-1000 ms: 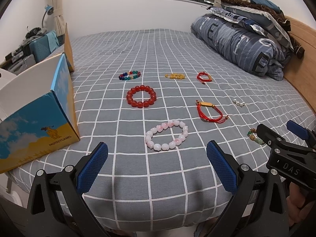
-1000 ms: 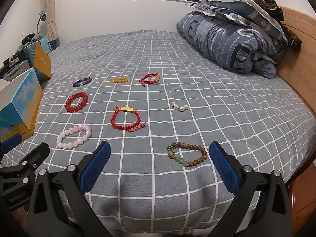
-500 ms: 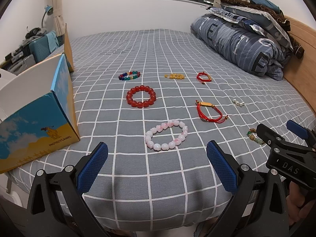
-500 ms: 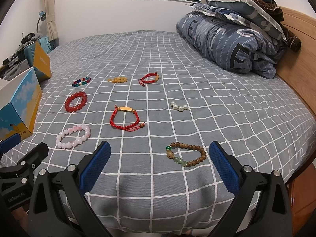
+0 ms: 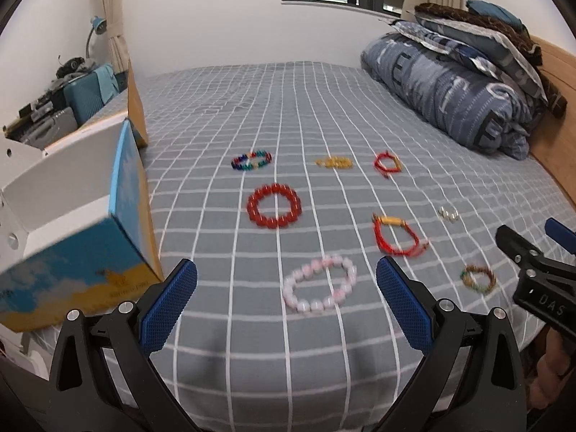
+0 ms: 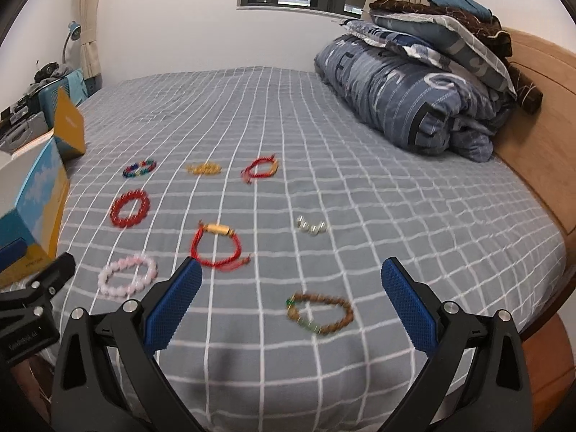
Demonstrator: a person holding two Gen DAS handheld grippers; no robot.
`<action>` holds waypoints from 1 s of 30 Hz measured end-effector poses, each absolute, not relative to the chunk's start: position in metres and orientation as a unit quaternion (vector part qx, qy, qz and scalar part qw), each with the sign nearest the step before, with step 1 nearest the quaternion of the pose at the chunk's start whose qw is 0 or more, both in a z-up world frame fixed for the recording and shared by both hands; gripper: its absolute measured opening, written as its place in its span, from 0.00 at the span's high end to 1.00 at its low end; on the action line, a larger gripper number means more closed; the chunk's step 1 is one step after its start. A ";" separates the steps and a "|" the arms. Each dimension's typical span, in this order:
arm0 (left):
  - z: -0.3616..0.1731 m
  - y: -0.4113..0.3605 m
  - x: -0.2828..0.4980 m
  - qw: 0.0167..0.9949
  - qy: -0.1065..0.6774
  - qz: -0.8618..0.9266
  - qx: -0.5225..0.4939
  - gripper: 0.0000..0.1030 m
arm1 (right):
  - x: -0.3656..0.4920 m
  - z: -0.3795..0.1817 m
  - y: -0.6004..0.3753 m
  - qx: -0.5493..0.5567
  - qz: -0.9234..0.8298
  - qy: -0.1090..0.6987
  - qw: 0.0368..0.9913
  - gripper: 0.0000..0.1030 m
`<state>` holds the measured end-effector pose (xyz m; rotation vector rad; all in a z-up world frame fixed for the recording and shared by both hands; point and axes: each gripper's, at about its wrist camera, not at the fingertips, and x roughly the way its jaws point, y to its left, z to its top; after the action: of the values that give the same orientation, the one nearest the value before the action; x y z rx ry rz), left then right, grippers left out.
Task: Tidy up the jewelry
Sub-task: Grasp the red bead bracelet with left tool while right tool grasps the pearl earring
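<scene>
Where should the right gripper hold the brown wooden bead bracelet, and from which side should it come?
Probably from above. The brown bead bracelet lies flat on the bed as an open loop. Pinch one strand of beads, one jaw inside the loop and one outside. The right gripper, open, is nearest.

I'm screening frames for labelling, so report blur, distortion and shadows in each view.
Left wrist view: motion blur smears the pink bracelet and the box; fisheye bends the bed grid; a soft shadow lies under the open left hand-held gripper. Right wrist view: milder blur on the brown bracelet; the same bending, and a shadow under the open right hand-held gripper.
</scene>
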<state>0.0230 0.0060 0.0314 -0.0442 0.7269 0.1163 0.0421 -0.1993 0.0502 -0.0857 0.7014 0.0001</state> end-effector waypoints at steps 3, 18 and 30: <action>0.035 0.011 0.042 0.928 0.368 0.052 -0.034 0.05 | 0.065 0.059 -0.199 -0.068 -0.008 0.347 0.935 0.07; -0.007 0.040 0.170 0.890 0.451 0.058 -0.037 0.05 | 0.190 -0.001 -0.206 -0.072 -0.007 0.453 0.889 0.07; -0.057 0.050 0.211 0.866 0.497 0.043 -0.035 0.06 | 0.211 -0.049 -0.213 -0.050 -0.004 0.506 0.861 0.07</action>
<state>0.2111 0.0495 -0.0572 -0.0738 1.0408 0.0894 0.2105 -0.2125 -0.0490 -0.1050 1.0609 -0.0078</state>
